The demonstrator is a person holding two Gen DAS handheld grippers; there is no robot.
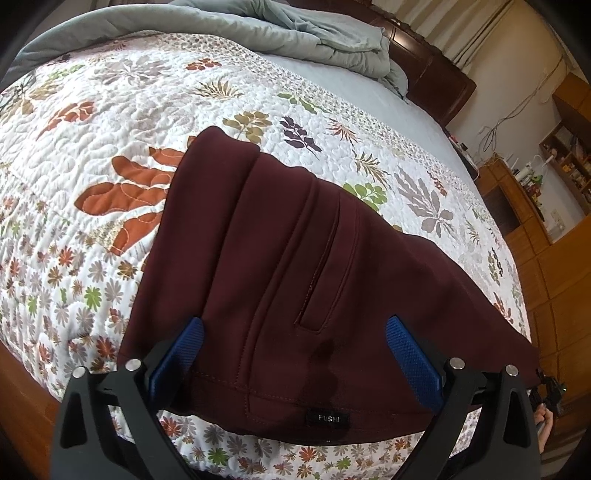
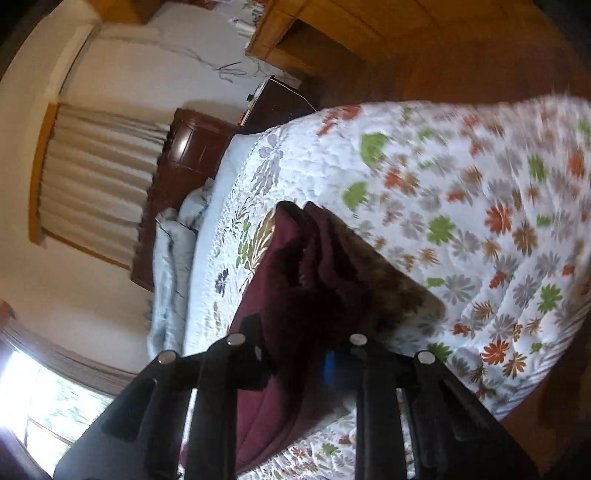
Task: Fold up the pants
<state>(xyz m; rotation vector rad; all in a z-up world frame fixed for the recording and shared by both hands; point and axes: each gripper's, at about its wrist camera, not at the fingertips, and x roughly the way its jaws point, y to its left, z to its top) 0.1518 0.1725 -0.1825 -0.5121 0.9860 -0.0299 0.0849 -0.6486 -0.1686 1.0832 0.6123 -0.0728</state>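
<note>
Maroon pants (image 1: 295, 280) lie on the floral quilt (image 1: 110, 129), waistband with a black label (image 1: 328, 418) near the front edge. My left gripper (image 1: 293, 354) is open, its blue pads (image 1: 184, 350) spread on either side of the waistband area, just above the cloth. In the right wrist view my right gripper (image 2: 299, 354) is shut on the pants (image 2: 314, 266), holding a bunched fuzzy-lined part lifted above the quilt (image 2: 461, 221). The right fingertips are mostly hidden by cloth.
A crumpled grey-green duvet (image 1: 295, 29) lies at the head of the bed against a dark wooden headboard (image 1: 436, 70). Wooden cabinets and shelves (image 1: 554, 206) stand at the right. The bed's edge runs along the front. Curtains (image 2: 99, 166) hang behind.
</note>
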